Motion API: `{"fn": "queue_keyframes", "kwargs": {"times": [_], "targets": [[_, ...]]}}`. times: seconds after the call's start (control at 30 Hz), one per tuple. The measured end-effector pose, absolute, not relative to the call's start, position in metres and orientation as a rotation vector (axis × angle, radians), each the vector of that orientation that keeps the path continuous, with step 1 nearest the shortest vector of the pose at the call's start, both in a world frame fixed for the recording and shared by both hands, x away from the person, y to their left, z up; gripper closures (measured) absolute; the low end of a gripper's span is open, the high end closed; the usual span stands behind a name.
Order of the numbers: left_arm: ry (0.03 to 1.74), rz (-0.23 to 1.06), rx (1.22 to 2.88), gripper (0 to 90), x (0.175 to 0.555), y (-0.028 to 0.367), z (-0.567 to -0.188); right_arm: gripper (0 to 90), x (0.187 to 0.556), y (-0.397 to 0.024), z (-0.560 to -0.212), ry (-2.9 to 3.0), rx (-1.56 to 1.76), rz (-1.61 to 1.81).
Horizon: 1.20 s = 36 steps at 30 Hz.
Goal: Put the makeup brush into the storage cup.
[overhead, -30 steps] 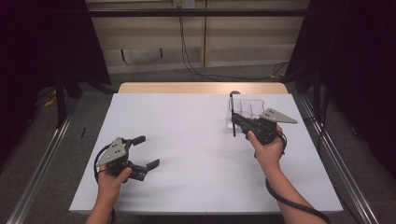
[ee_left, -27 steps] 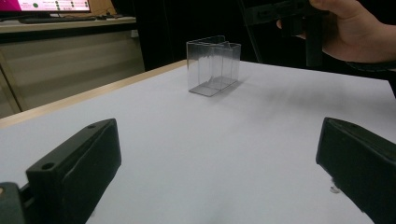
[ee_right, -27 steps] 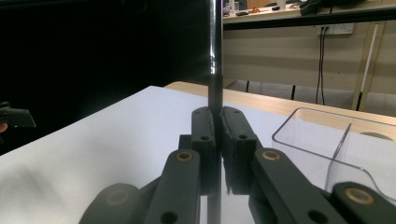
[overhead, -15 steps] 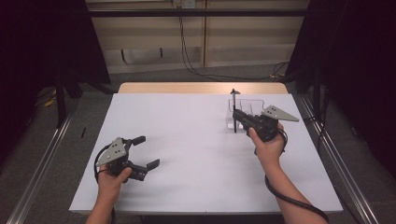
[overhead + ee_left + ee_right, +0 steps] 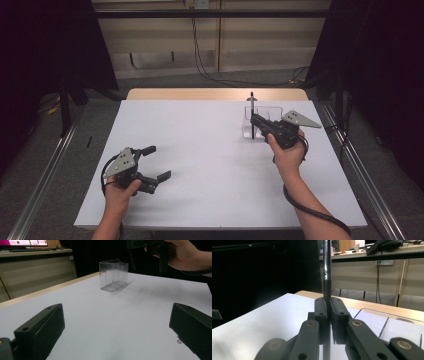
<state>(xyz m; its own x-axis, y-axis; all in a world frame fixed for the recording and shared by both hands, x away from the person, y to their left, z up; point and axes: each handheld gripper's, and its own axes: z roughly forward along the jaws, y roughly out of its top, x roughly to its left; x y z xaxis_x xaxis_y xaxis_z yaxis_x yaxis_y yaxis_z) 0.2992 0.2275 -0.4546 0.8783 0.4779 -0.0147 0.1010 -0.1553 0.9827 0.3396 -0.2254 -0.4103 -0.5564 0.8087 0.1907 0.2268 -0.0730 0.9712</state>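
Note:
My right gripper (image 5: 255, 122) is shut on a thin black rod, maybe a pen (image 5: 252, 102), and holds it upright at the left wall of a clear plastic box (image 5: 263, 108) at the table's back right. In the right gripper view the rod (image 5: 327, 270) rises from between the closed jaws (image 5: 327, 312), with the box's clear dividers (image 5: 402, 320) to the right. My left gripper (image 5: 159, 161) rests open near the front left of the white table (image 5: 200, 145), nothing between its jaws. From the left gripper view (image 5: 117, 325) the box (image 5: 113, 275) stands far ahead.
The white sheet covers most of the table, with a strip of bare wood (image 5: 200, 94) along the far edge. Metal rails (image 5: 45, 170) run on the floor at both sides. A cable (image 5: 310, 212) trails from my right hand along the forearm.

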Motion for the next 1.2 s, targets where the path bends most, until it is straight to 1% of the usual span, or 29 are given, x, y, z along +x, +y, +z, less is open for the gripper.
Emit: {"fn": "queue_keyframes", "kwargs": {"times": [1.2], "targets": [[0.443, 0.346, 1.707, 0.0, 0.298, 0.227, -0.454, 84.3, 0.352, -0.238, -0.406, 1.674, 1.140, 1.659]]}}
